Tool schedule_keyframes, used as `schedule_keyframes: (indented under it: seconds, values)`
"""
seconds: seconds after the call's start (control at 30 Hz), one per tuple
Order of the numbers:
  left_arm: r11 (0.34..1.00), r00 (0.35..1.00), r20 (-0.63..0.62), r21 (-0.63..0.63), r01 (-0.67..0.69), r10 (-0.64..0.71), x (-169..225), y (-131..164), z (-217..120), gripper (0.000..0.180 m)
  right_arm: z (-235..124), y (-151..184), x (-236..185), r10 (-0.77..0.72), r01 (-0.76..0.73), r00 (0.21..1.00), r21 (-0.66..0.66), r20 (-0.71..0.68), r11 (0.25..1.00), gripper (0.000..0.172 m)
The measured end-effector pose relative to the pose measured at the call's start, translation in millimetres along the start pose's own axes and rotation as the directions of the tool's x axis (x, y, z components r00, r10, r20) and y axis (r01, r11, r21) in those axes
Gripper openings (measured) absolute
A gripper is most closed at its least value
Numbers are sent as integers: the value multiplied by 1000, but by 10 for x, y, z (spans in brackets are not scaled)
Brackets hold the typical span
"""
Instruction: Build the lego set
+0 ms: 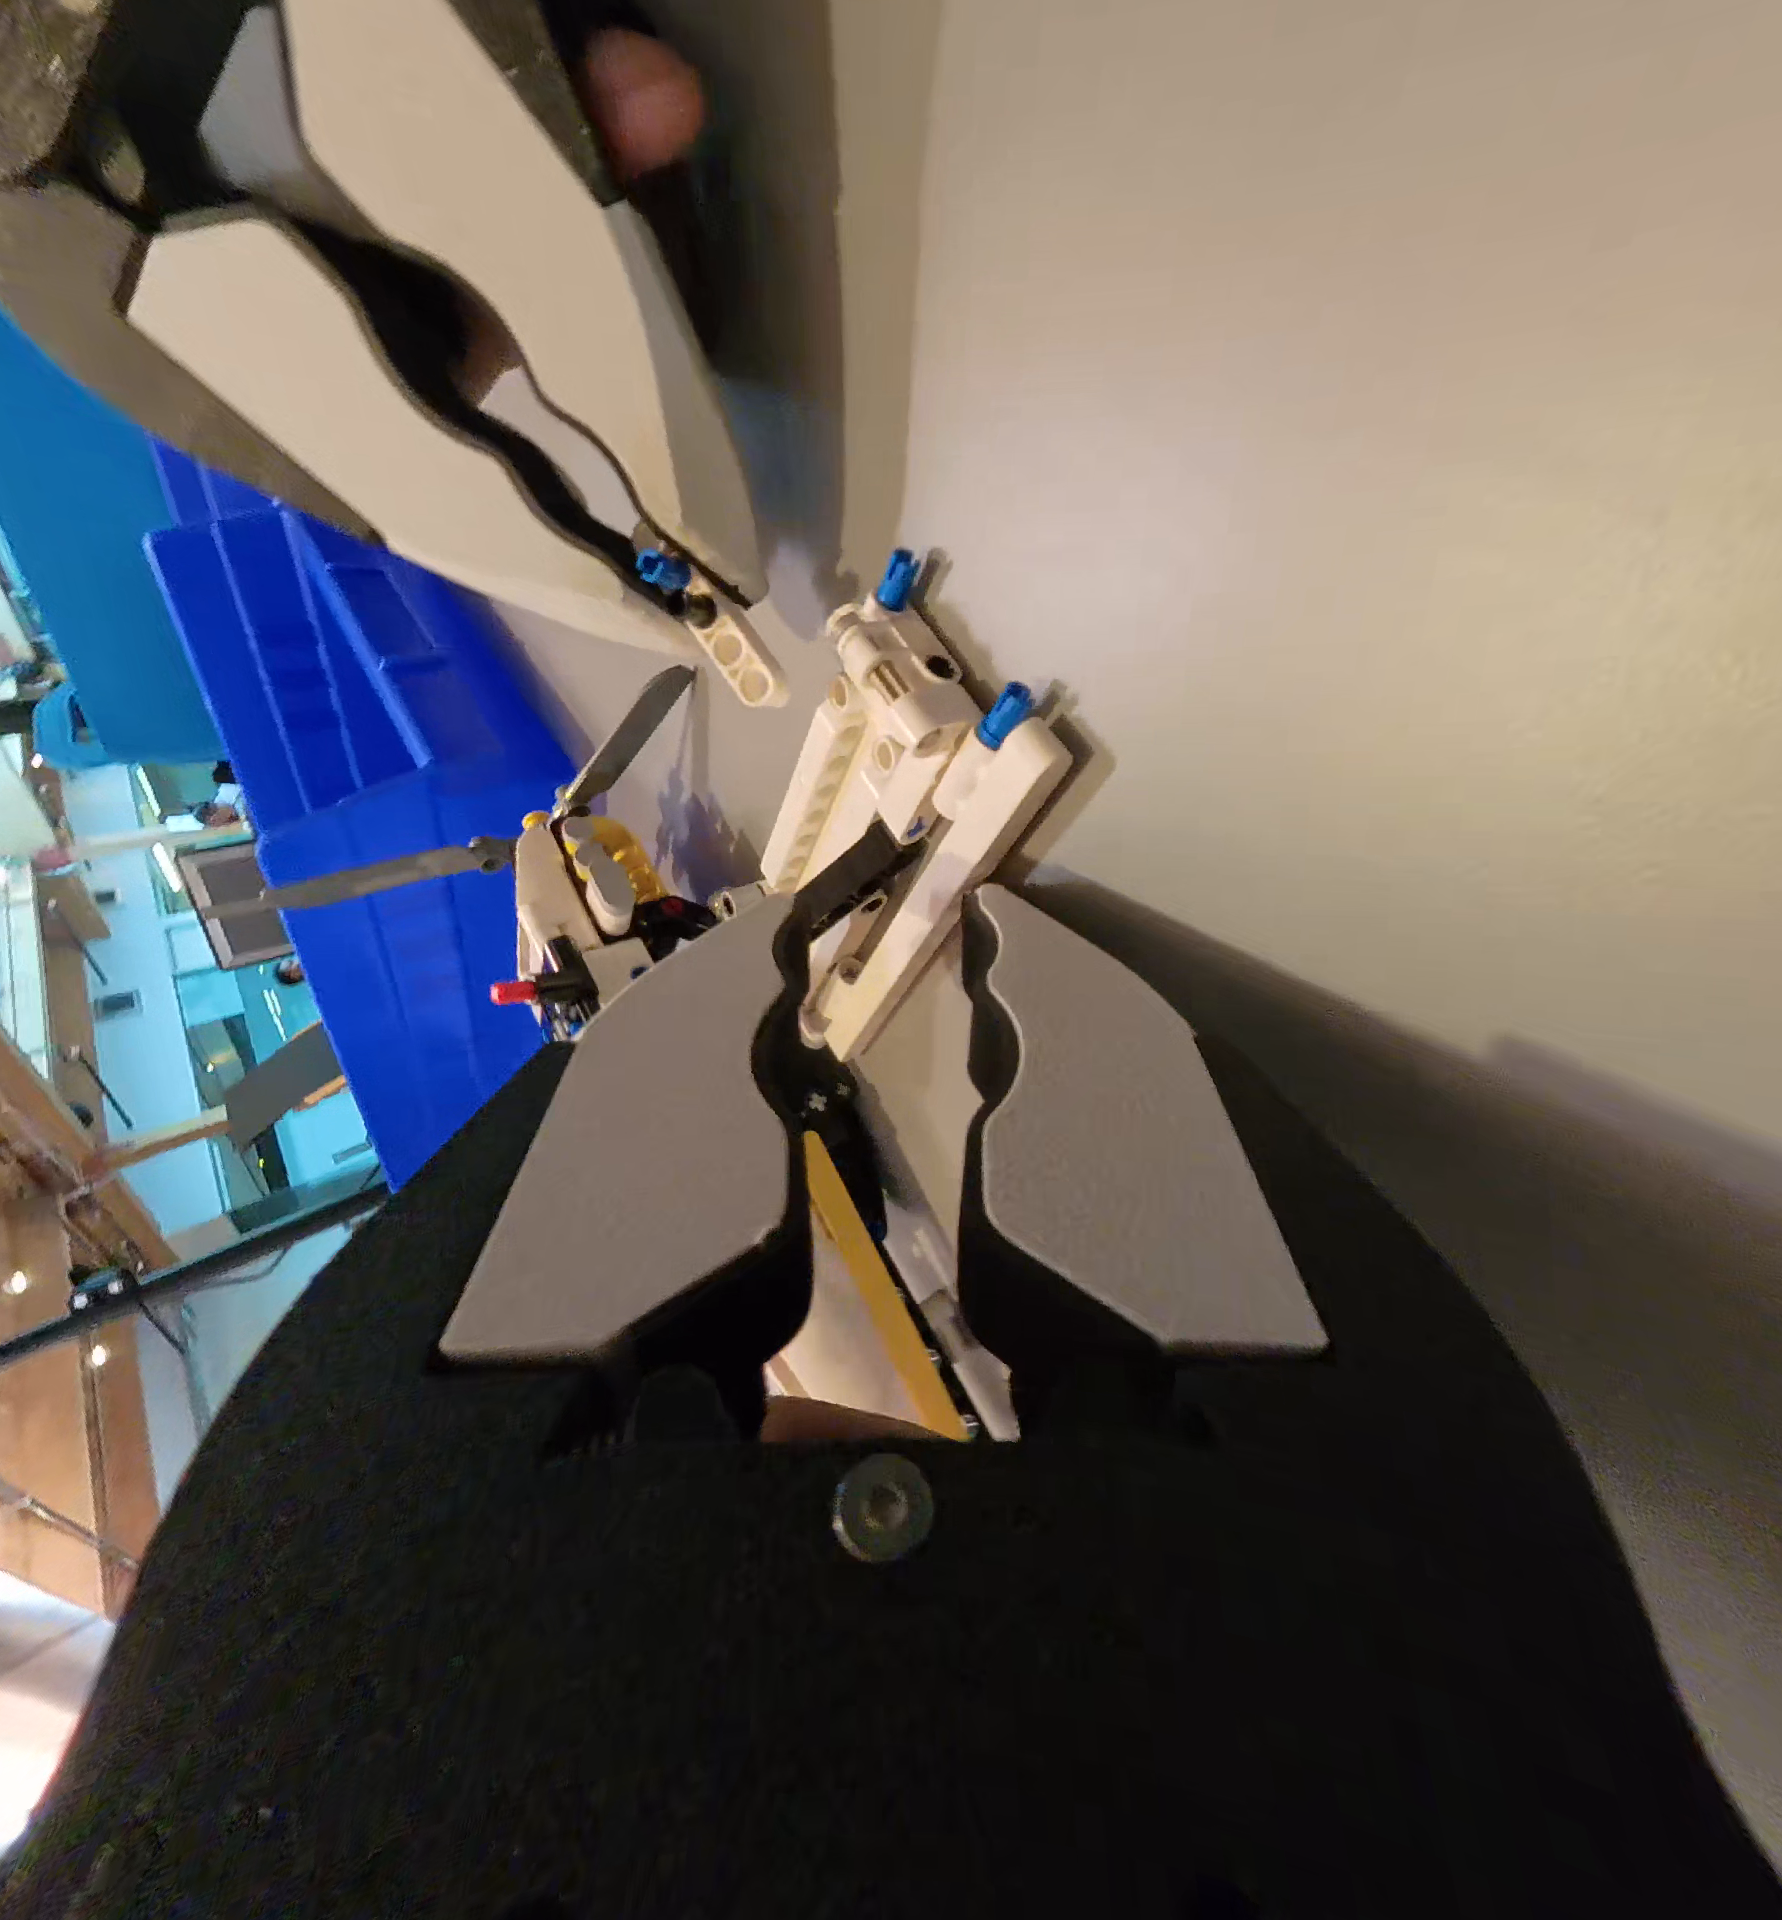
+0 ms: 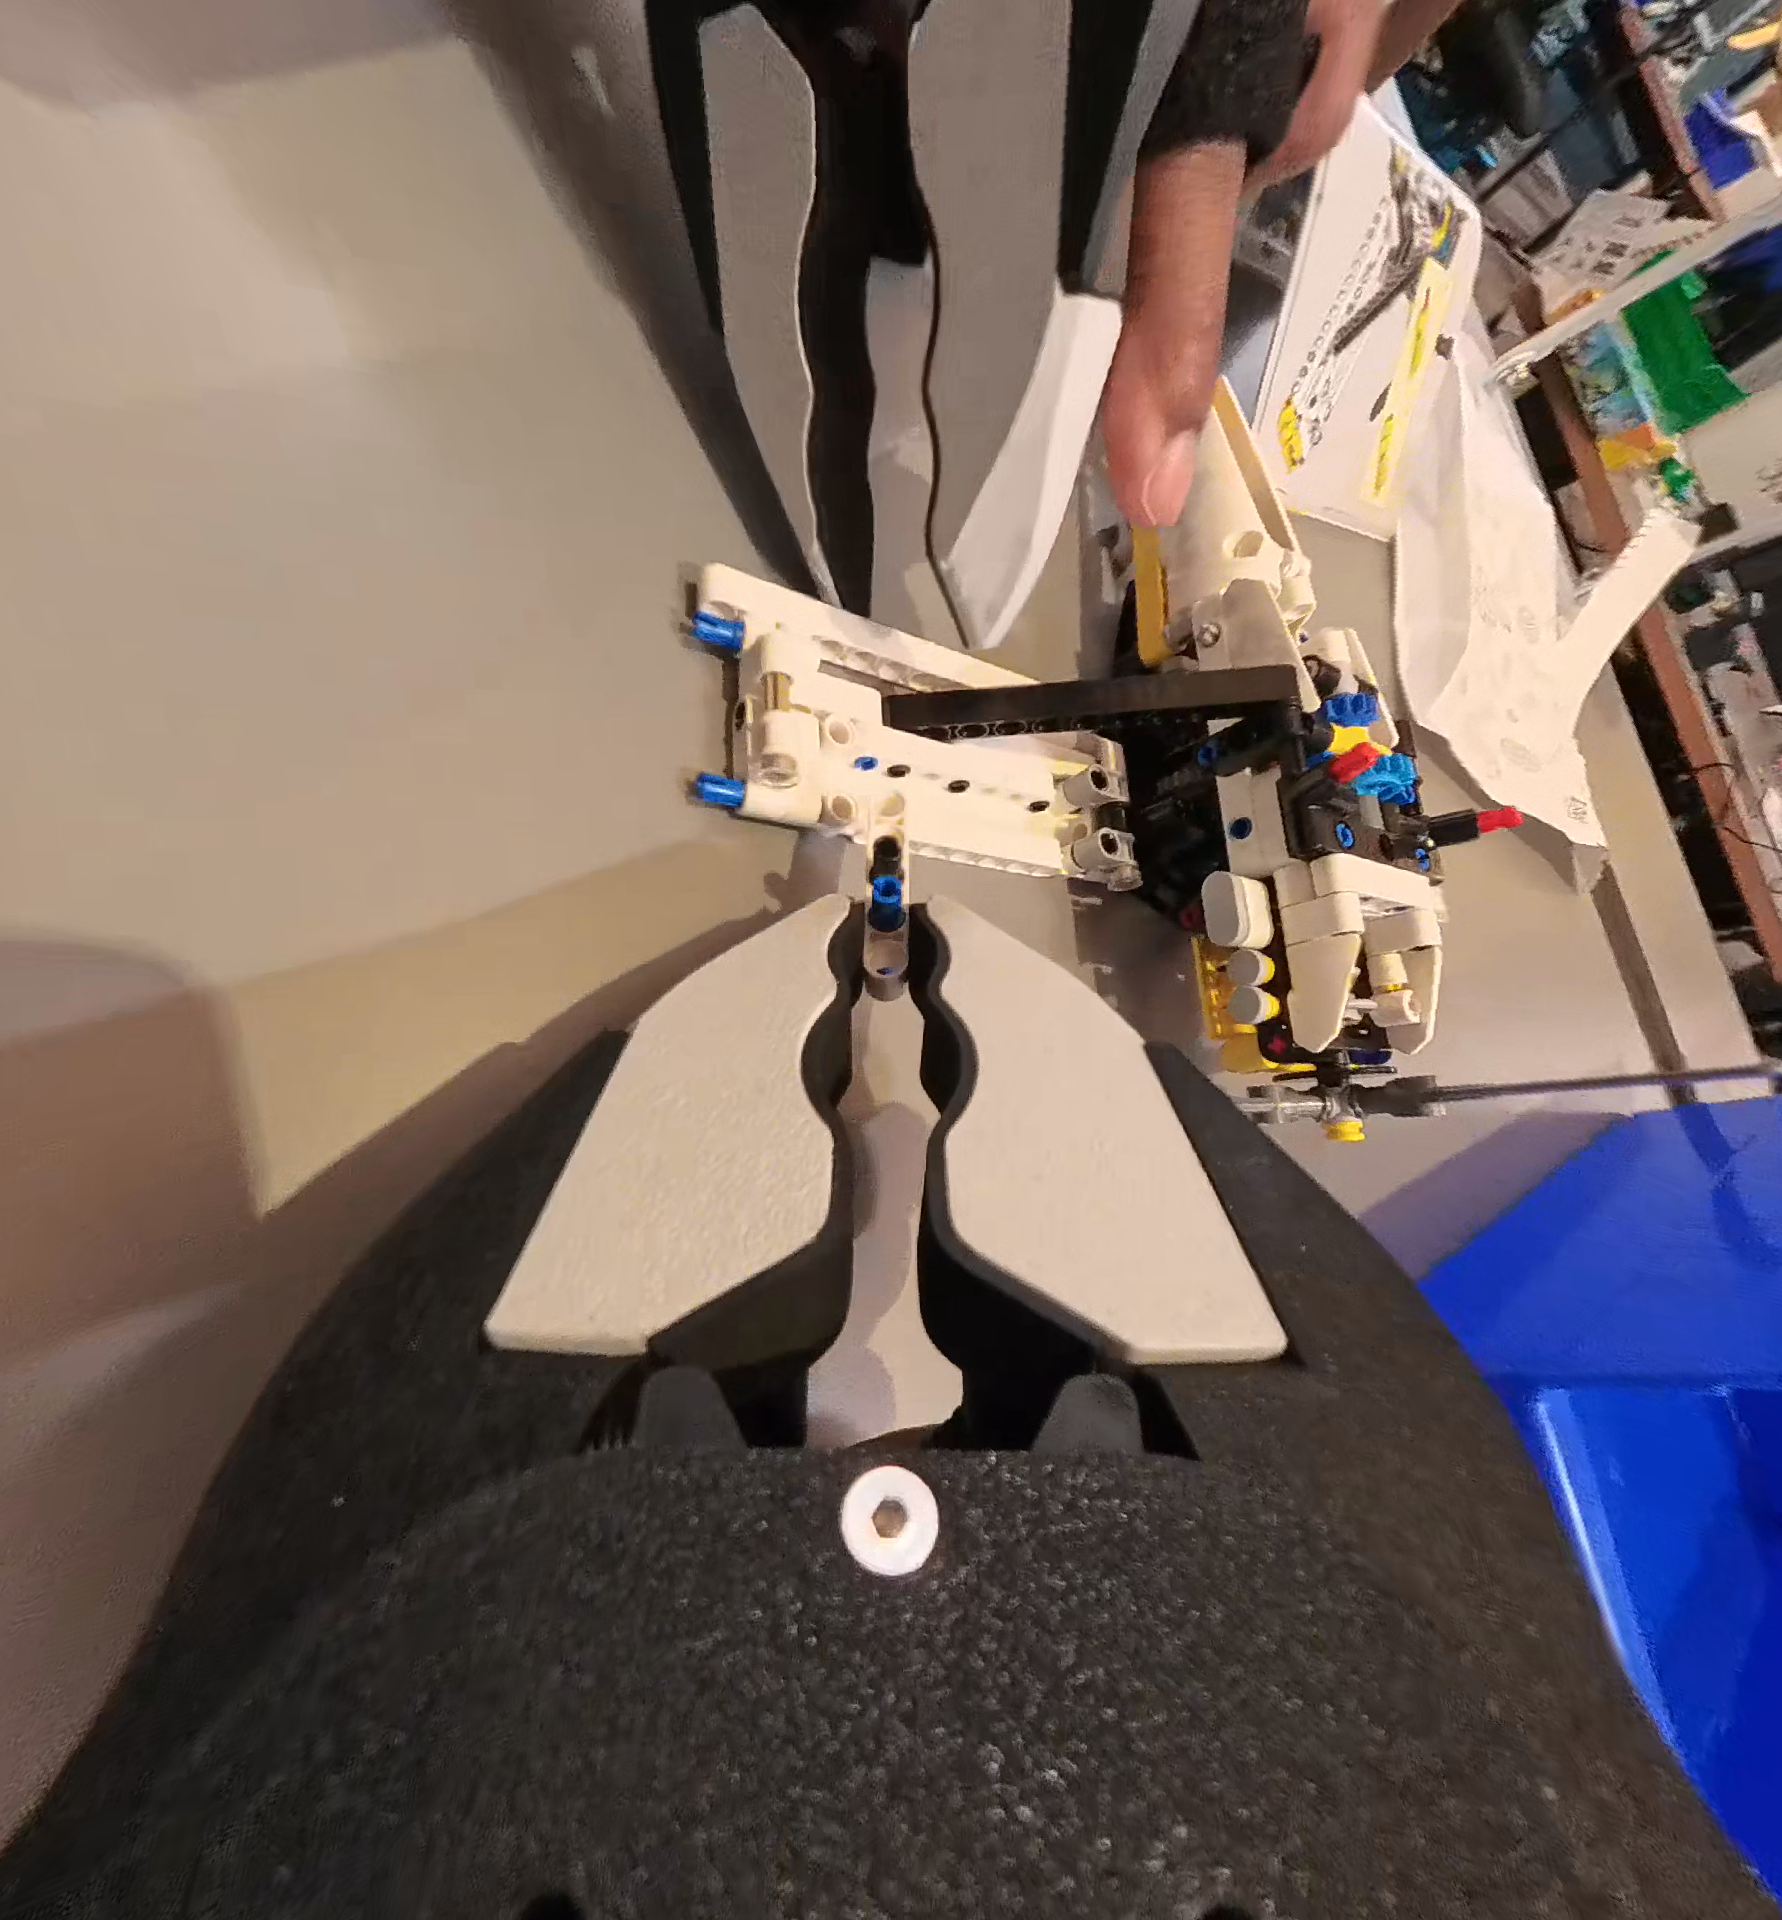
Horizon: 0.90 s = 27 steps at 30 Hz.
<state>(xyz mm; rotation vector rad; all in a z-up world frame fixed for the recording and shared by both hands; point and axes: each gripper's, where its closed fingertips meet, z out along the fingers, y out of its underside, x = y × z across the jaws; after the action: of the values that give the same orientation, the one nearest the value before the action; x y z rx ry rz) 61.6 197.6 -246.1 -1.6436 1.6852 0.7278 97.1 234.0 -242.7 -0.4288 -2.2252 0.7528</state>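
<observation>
A white, black and yellow brick-built helicopter (image 2: 1313,883) lies on the beige table (image 2: 347,520). Its white tail boom (image 1: 918,748) carries two blue pins. My left gripper (image 1: 887,914) is open around the boom. The boom rests against one finger (image 1: 700,997), and a gap shows at the other. My right gripper (image 2: 887,914) is shut on a short white beam (image 2: 885,966) with a blue pin and a black pin, held at the side of the tail (image 2: 866,769). In the left wrist view this beam (image 1: 741,655) sits just short of the tail.
A blue bin (image 2: 1645,1351) stands beside the helicopter and shows in the left wrist view (image 1: 367,727). A thumb (image 2: 1157,436) rests on the model's white panel. A printed booklet (image 2: 1386,312) and a white plastic bag (image 2: 1489,623) lie behind. Grey rotor blades (image 1: 617,748) stick out. Across from one pair of fingers to the other is roughly 6 cm.
</observation>
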Motion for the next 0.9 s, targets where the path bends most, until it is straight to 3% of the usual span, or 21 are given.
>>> schedule_keyframes:
  seconds: [0.27, 0.4, 0.57, 0.9]
  values:
    - [988, 981, -116, 34, -153, 156, -31, -78, 94, 25, 45, -30, 0, 21, -24, 996, 38, 82, 999, 7]
    - [988, 966, -209, 68, -140, 151, 51, -85, 120, 7, 47, -32, -4, 29, -33, 995, 42, 98, 999, 7]
    - [986, 953, -257, 97, -138, 159, -36, -115, 145, 23, 46, -32, -12, 35, -41, 992, 46, 118, 998, 7]
    - [976, 880, -422, 127, -179, 216, 24, -158, 183, 8, -3, 1, -6, 40, -46, 992, 51, 116, 998, 8]
